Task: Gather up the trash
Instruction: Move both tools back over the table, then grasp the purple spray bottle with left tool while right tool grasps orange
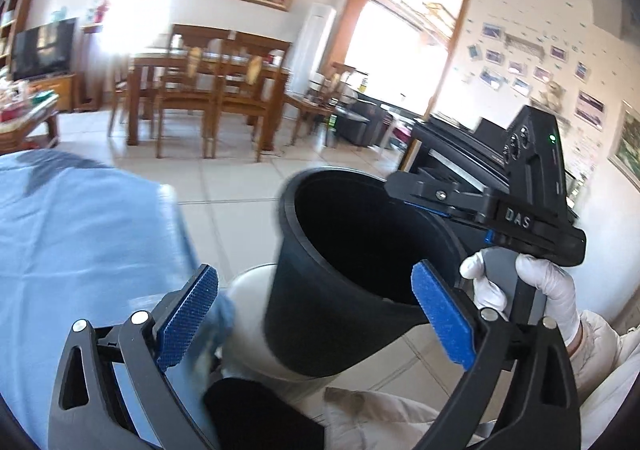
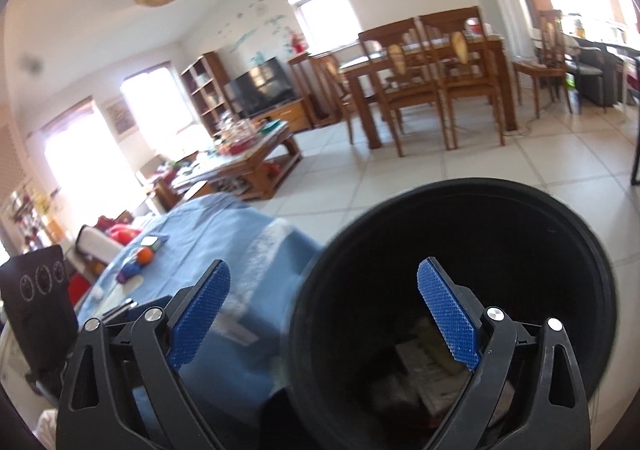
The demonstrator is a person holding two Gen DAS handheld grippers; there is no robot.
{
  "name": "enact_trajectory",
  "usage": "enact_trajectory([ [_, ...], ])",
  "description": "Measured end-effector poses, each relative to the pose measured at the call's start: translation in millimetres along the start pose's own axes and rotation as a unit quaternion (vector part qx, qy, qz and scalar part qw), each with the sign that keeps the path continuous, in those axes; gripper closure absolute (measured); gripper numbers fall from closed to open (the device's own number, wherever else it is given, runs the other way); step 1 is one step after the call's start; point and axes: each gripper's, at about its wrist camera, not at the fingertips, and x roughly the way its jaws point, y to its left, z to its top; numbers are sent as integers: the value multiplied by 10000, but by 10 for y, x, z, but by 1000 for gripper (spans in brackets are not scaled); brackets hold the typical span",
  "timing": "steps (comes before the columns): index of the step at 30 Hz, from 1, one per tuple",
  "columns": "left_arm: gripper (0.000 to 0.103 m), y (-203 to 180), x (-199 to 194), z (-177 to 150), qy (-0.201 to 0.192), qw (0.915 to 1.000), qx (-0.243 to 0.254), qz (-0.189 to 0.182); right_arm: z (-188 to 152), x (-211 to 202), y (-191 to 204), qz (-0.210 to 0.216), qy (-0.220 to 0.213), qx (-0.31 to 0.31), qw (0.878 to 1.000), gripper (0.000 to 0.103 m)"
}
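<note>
A black trash bin (image 1: 340, 270) stands tilted beside the blue-covered table (image 1: 80, 230). My left gripper (image 1: 316, 314) is open, its blue pads either side of the bin's near wall, not clamped. My right gripper (image 1: 420, 193) shows in the left wrist view above the bin's far rim, held by a white-gloved hand (image 1: 552, 290). In the right wrist view the right gripper (image 2: 324, 314) is open over the bin (image 2: 560, 234); paper trash (image 2: 424, 366) lies inside. Small objects (image 2: 140, 262), including an orange ball, lie on the blue cloth (image 2: 224, 234).
A wooden dining table with chairs (image 1: 208, 89) stands across the tiled floor. A cluttered coffee table (image 2: 248, 157) and TV (image 2: 264, 89) are further off. A black device (image 2: 36, 298) sits at the left in the right wrist view. A white round object (image 1: 248, 314) lies under the bin.
</note>
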Motion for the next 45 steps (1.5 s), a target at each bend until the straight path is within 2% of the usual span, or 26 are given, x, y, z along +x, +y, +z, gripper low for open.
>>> enact_trajectory([
  [6, 6, 428, -410, -77, -192, 9974, -448, 539, 14, 364, 608, 490, 285, -429, 9975, 10],
  [9, 6, 642, -631, -152, -309, 9932, -715, 864, -9, 585, 970, 759, 469, -671, 9937, 10],
  [15, 6, 1126, -1072, -265, -543, 9804, -1313, 1365, -53, 1009, 1667, 1160, 749, -1189, 9832, 10],
  [20, 6, 1532, -1409, -299, -651, 9649, -1727, 1869, -78, 1314, 2134, 1464, 954, -1452, 9738, 10],
  [28, 5, 2173, -1650, -266, -234, 9322, -2392, 2707, -137, 1802, 2857, 1859, 1346, -1839, 9558, 10],
  [30, 5, 2361, -1702, -287, -53, 9223, -2500, 2945, -142, 1920, 2996, 1902, 1422, -1913, 9524, 10],
  [34, 5, 2637, -1629, -295, 492, 9093, -2473, 3309, -155, 2182, 3218, 1943, 1675, -2075, 9440, 10],
  [38, 5, 2821, -1509, -256, 946, 9003, -2149, 3665, -148, 2421, 3363, 1946, 1849, -2177, 9384, 10],
  [41, 5, 2912, -1495, -253, 1094, 8968, -1981, 3801, -135, 2581, 3417, 1971, 1945, -2162, 9362, 10],
  [45, 6, 3072, -1533, -255, 1077, 8931, -2150, 3803, -98, 2746, 3475, 1994, 2003, -2158, 9346, 10],
])
